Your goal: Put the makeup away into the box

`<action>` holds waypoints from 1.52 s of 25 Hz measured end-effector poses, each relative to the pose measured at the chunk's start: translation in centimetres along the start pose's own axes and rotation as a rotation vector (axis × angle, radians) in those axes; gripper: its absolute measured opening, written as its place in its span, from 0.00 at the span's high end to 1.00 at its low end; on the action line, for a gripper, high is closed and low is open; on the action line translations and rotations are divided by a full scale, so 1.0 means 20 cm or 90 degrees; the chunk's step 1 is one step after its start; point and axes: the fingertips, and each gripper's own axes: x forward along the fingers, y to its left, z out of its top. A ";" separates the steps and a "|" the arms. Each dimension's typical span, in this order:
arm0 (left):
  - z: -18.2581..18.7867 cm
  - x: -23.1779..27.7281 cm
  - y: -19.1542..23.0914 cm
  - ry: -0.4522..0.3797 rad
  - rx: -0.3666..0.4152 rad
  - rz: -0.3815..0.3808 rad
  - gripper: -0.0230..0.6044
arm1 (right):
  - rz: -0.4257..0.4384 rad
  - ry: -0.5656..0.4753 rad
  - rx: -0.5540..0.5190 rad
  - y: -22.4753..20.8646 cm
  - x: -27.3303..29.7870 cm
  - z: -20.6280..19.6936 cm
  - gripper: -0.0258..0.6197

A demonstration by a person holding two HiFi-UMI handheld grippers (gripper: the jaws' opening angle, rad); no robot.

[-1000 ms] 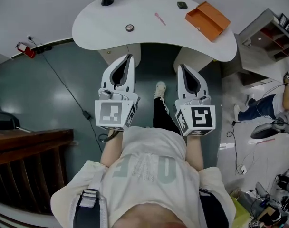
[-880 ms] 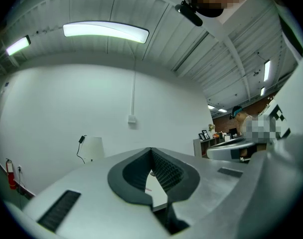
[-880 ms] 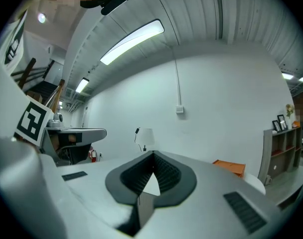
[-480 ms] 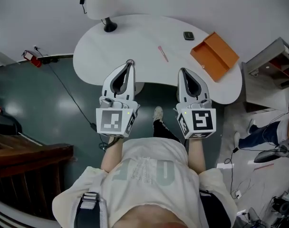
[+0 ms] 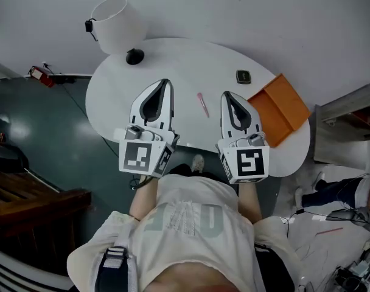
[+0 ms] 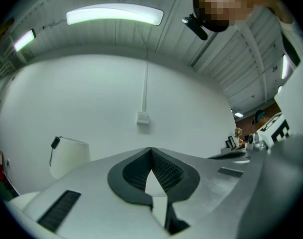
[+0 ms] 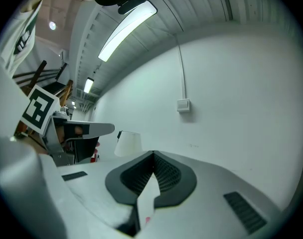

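Observation:
A thin pink makeup stick (image 5: 202,104) lies on the white table (image 5: 112,111), between my two grippers. A small dark compact (image 5: 243,76) sits farther back, and the open orange box (image 5: 279,109) is at the table's right end. My left gripper (image 5: 167,82) hangs over the table's middle, shut and empty. My right gripper (image 5: 223,94) is just right of the stick, also shut with nothing in it. In the left gripper view the left gripper (image 6: 150,149) points at a bare white wall. The right gripper (image 7: 152,154) does the same in the right gripper view.
A white lamp (image 5: 115,24) with a black base stands at the table's back left, also seen as the lamp (image 6: 69,156) and the lamp (image 7: 128,143). A grey shelf unit (image 5: 349,126) stands right of the table. Cables and clutter lie on the floor at the right, with a wooden railing (image 5: 33,205) at the left.
Both grippers have moved forward from above the floor to above the table. A small round item seen earlier on the table is now hidden under the left gripper.

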 end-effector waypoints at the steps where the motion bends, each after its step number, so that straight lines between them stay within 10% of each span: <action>1: -0.02 0.05 0.00 0.004 -0.017 -0.007 0.95 | 0.003 -0.001 0.003 -0.02 0.04 0.00 0.96; 24: -0.08 0.39 0.10 0.030 0.033 -0.043 0.95 | -0.023 -0.012 0.046 -0.21 0.31 0.01 0.96; 32: -0.37 0.36 0.21 0.195 0.028 -0.105 0.57 | 0.016 -0.001 0.054 -0.11 0.38 -0.03 0.96; 38: -0.80 0.18 0.36 0.362 0.003 -0.086 0.55 | 0.043 0.016 0.049 -0.03 0.42 -0.07 0.96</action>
